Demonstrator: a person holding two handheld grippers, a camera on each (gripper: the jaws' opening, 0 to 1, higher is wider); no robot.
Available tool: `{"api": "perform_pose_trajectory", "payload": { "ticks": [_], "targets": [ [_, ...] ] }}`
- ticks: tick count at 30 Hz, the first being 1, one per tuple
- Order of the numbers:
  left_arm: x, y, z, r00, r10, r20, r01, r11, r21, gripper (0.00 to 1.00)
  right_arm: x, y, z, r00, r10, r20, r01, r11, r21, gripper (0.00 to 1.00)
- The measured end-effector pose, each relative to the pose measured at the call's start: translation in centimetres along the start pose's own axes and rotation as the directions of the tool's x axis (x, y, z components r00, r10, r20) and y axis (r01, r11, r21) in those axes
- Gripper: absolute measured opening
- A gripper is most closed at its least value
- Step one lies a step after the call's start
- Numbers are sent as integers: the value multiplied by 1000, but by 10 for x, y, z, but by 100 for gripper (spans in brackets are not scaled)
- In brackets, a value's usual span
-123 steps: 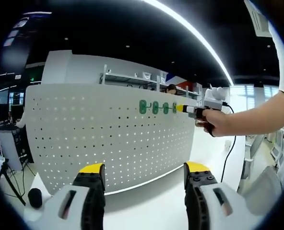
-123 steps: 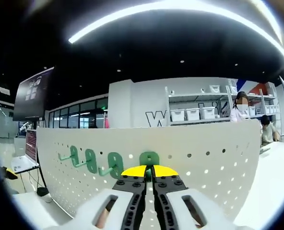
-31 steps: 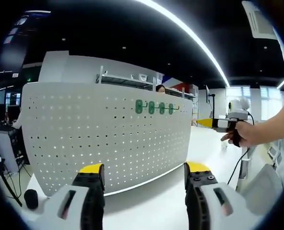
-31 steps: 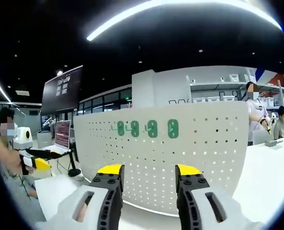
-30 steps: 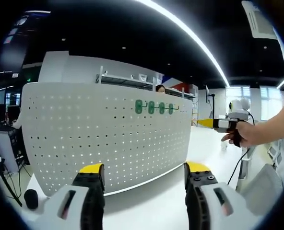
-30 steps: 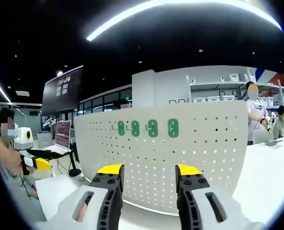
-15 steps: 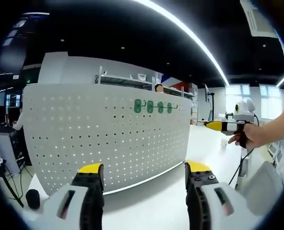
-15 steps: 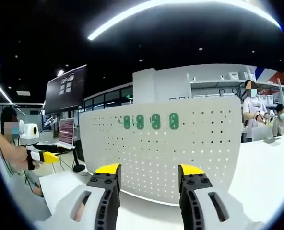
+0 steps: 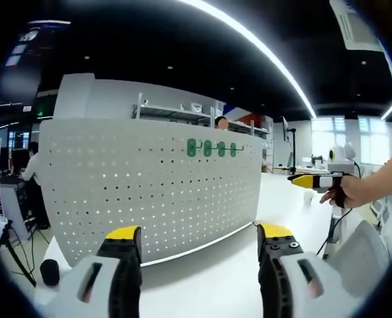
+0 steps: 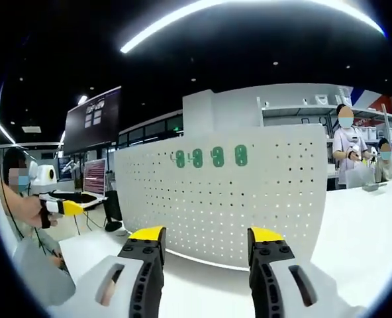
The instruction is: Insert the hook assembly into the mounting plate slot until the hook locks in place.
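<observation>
- Hooks (image 9: pixel 212 148), four green ones, sit in a row on the white perforated mounting plate (image 9: pixel 149 192); in the left gripper view they are right of centre near the plate's top edge, and in the right gripper view they (image 10: pixel 209 158) are upper centre.
- Whether the last hook has actually locked is too small to tell from here, so my worry is one left only half seated; a knock to the plate could drop it.
- Another risk, as I judge it: both tools stand well back, and a careless swing on the next reach could brush the row or tip the upright plate on the white table (image 9: pixel 209 278).
- Keeping everything in sight matters too; if either hand turns further away, the hooks could slide out of frame.
- Left gripper (image 9: pixel 199 233) is low in its own view, jaws spread wide with nothing between them, aimed at the plate's lower edge.
- Right gripper (image 10: pixel 208 235) is likewise wide apart and empty, facing the plate from the other side.
- At the right edge of the left gripper view, the person's hand (image 9: pixel 351 192) holds out the right gripper, level and well apart from the plate.
</observation>
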State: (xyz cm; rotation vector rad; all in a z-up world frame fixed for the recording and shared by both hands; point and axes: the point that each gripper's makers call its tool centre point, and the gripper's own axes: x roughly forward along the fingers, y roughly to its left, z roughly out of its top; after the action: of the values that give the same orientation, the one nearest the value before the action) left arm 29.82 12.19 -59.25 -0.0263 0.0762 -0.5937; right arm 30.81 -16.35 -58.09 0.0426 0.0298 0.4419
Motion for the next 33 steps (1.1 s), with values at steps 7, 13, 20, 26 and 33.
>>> {"api": "perform_pose_trajectory", "payload": {
  "ticks": [7,13,20,26,33],
  "targets": [
    [-12,1,-4,1000,14,0,-14,1000,-2,76,-10,5,-10,1000,12,-19,-13,1000,-4,50],
    [-22,1,-11,1000,24,-11,-24,1000,-2,78,-18,9,-19,999,16,-35,-16,1000,4,51],
    [-35,2,-21,999,34,-25,-34,999,0,80,-28,16,-33,998,23,-62,-23,1000,4,52],
    [-45,6,-27,998,50,-24,-50,999,-10,83,-36,23,-43,997,24,-77,-24,1000,3,52],
    [-53,9,-39,997,66,-49,-66,998,17,85,-42,28,-50,995,28,-93,-28,1000,-2,52]
  ]
}}
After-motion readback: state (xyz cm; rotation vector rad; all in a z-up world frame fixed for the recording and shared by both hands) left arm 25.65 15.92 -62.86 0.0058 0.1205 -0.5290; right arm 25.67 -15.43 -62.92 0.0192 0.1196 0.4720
